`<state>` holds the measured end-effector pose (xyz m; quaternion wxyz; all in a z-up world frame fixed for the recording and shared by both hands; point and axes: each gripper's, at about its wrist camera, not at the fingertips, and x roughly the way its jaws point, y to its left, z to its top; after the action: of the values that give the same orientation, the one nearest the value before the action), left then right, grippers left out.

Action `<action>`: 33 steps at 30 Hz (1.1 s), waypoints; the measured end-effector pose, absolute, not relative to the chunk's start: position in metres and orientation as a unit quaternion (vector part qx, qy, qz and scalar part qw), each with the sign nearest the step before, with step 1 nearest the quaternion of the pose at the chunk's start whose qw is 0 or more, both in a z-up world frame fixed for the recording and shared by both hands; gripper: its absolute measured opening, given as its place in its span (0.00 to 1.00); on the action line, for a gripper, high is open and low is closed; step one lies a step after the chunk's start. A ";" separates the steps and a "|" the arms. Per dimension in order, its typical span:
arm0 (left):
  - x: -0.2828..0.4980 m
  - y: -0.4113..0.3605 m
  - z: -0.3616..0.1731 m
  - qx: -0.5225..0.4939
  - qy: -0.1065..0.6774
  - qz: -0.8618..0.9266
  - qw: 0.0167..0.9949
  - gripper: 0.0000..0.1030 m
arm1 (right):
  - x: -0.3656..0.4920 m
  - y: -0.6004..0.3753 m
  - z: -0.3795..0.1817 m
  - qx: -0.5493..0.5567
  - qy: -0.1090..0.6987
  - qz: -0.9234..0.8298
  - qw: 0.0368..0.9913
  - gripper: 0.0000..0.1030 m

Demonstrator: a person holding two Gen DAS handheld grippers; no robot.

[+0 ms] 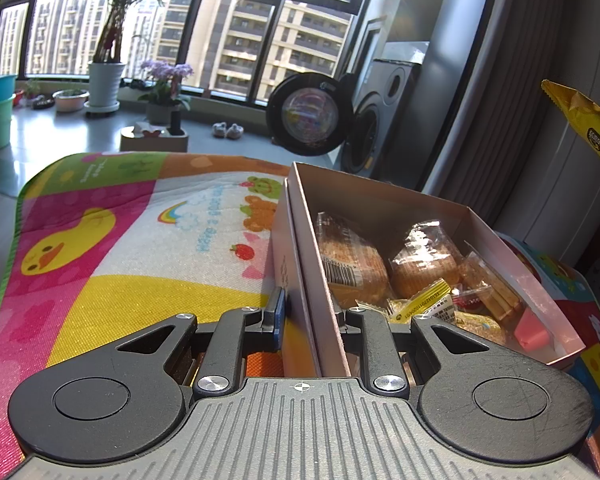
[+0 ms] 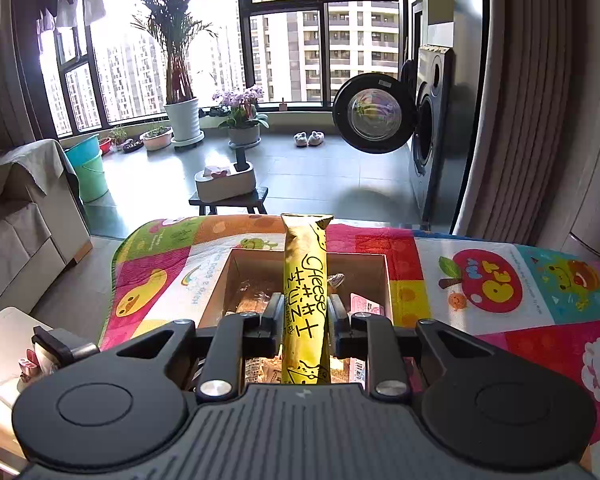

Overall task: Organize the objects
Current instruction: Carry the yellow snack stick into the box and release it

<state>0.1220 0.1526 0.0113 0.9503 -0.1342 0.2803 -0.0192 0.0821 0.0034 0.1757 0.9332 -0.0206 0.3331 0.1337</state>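
Note:
A cardboard box point(image 1: 300, 240) of wrapped snacks lies on a colourful play mat. My left gripper point(image 1: 310, 316) is shut on the box's left wall, one finger outside and one inside. Within the box are wrapped breads point(image 1: 352, 264), small yellow sachets point(image 1: 424, 300) and a pink packet point(image 1: 532, 332). In the right wrist view my right gripper point(image 2: 304, 312) is shut on a long yellow cheese snack packet point(image 2: 305, 280), held above the open box point(image 2: 386, 280). That same yellow packet point(image 1: 584, 124) shows at the upper right of the left wrist view.
The play mat point(image 1: 120, 240) covers a raised surface with its far edge ahead. Beyond it stand a small stool with a tissue box point(image 2: 226, 184), potted plants point(image 2: 182, 116), a washing machine with its door open point(image 2: 374, 114), a sofa point(image 2: 24, 216) and buckets point(image 2: 90, 168).

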 end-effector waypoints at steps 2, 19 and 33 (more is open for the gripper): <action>0.122 0.152 0.011 -0.135 0.280 -0.019 0.950 0.21 | 0.087 0.005 0.173 -0.021 0.336 0.132 0.932 0.21; 0.122 0.152 0.011 -0.134 0.280 -0.019 0.950 0.21 | 0.149 0.000 0.082 0.018 0.426 0.110 0.898 0.21; 0.122 0.153 0.011 -0.134 0.280 -0.019 0.950 0.21 | 0.131 0.017 0.072 -0.050 0.405 0.130 0.904 0.29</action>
<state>0.1219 0.1526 0.0112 0.9503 -0.1345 0.2803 -0.0194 0.1313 0.0169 0.0715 0.9036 -0.0495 0.4053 0.1295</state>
